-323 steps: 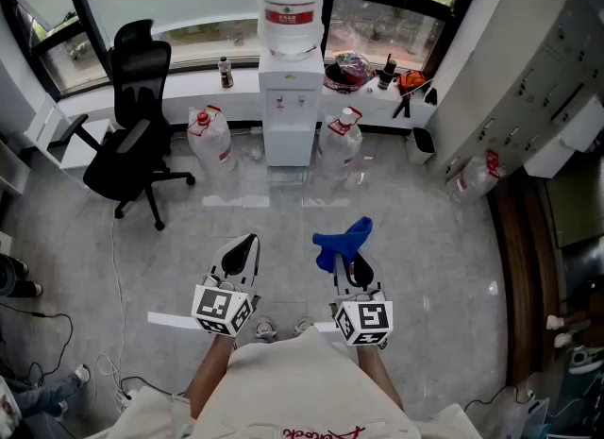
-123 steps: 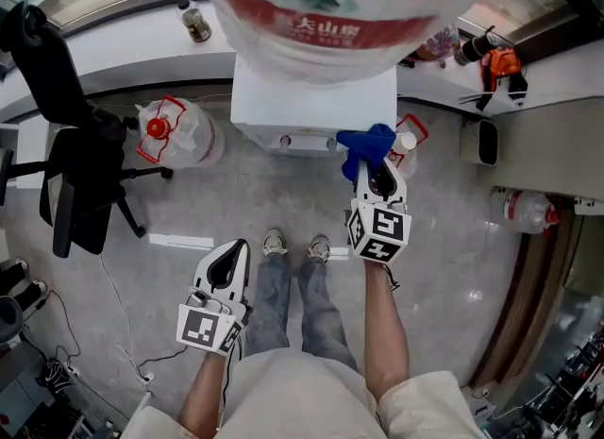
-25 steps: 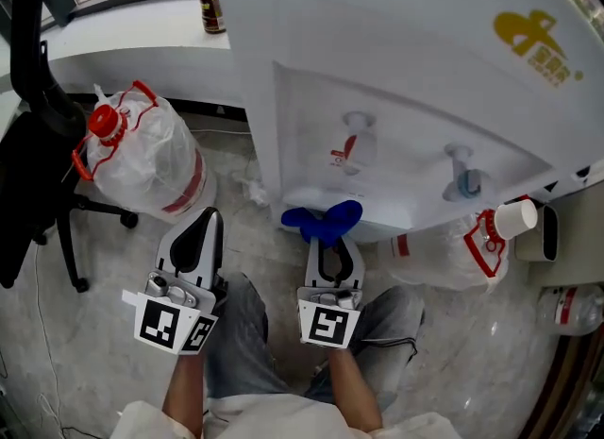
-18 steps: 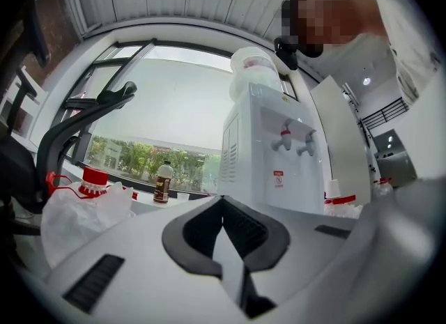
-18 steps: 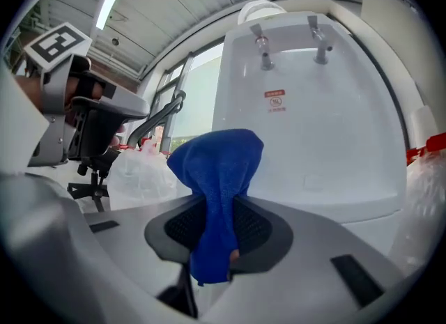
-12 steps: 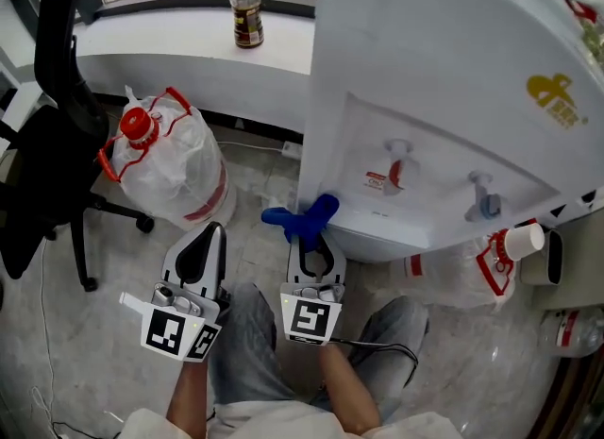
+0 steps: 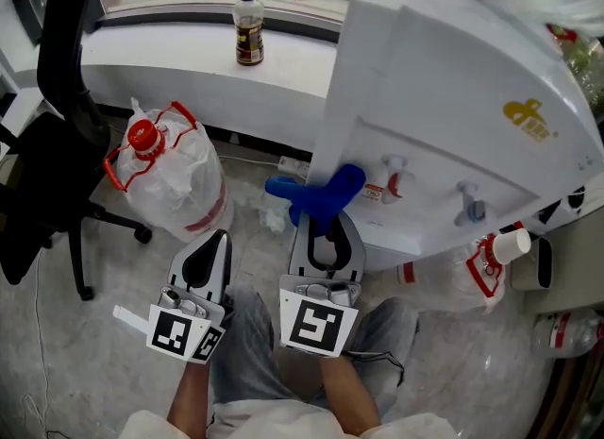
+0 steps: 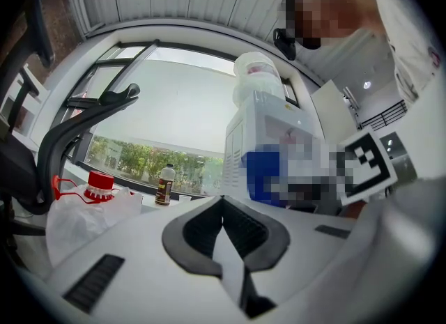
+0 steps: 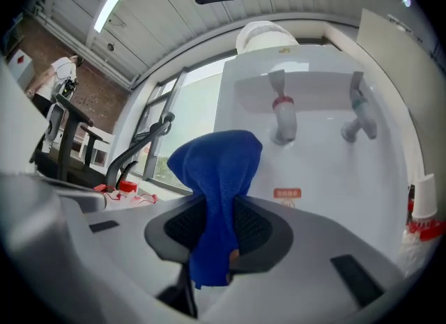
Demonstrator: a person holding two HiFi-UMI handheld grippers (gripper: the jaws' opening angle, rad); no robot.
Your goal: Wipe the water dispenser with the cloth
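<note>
**Blue cloth lifted against the dispenser's front, beside the red tap**

The right gripper (image 7: 322,223) has its jaws clenched on a crumpled blue terry cloth (image 7: 318,195). The cloth's bunched top lies against the front of the tall white plastic water dispenser (image 7: 444,78), at the left edge of the recessed tap panel. It is just left of the red-collared tap (image 7: 393,175); the blue-collared tap (image 7: 466,203) stands further right.

A yellow brand emblem (image 7: 528,118) sits on the upper right of the dispenser's front, with small yellow characters under it that are too small to read. A small red-and-white sticker (image 7: 375,192) is stuck below the red tap, and its print cannot be read either. The dark glass bottle (image 7: 248,29) on the far white window ledge (image 7: 170,59) carries a label that cannot be read.

The left gripper (image 7: 208,250) is held low and near, over the person's legs, with its jaws pressed together on nothing. Left of it a clear plastic water jug with a red cap and red handle (image 7: 170,182) stands on the floor.

Half a second ago the cloth was lower, at the dispenser's bottom left corner under the tap recess. It has since come up to the level of the taps, while the left gripper has barely shifted.
</note>
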